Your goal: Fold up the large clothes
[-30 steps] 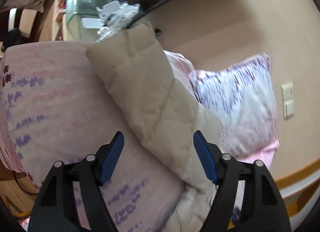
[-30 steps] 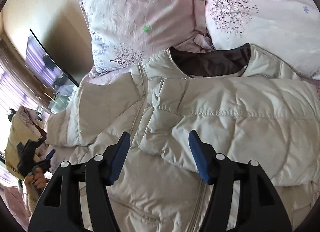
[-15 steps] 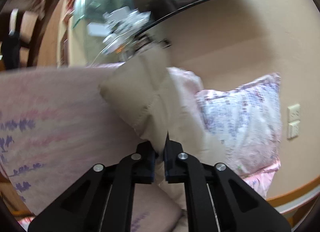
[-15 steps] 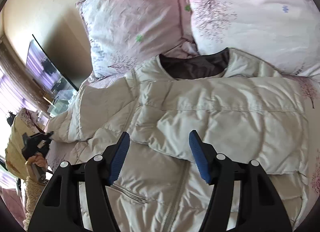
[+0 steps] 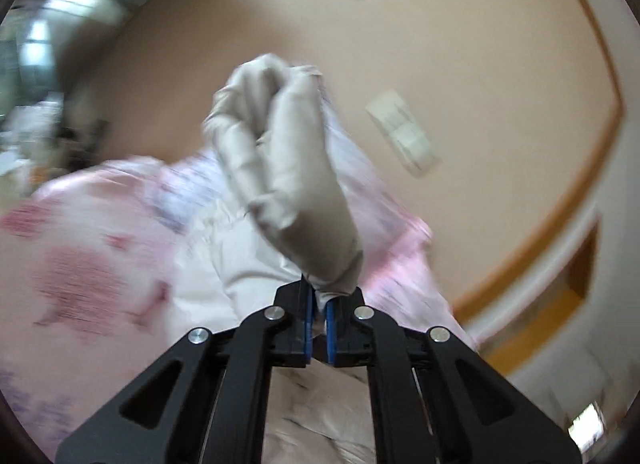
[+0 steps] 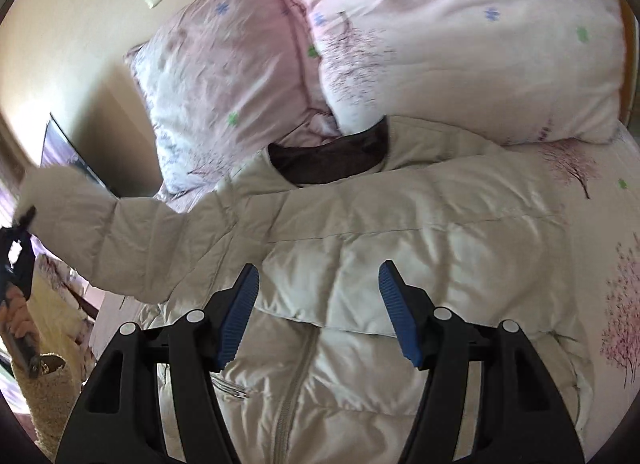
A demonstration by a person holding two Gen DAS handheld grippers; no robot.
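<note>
Cream puffer jacket point(image 6: 400, 232) lies spread across the bed point(image 6: 600, 192), its dark-lined collar at upper centre just below two pink pillows point(image 6: 460, 44). My left tongs point(image 5: 319, 314) are pinched on the sleeve point(image 5: 288, 184), which stands up mid-frame against a beige wall. My right tongs point(image 6: 318, 308) hang wide apart over the jacket's chest, gripping nothing. Only the right view shows the sleeve point(image 6: 132, 240) stretched toward the left edge, off the bed's side. I can read no writing anywhere.
</note>
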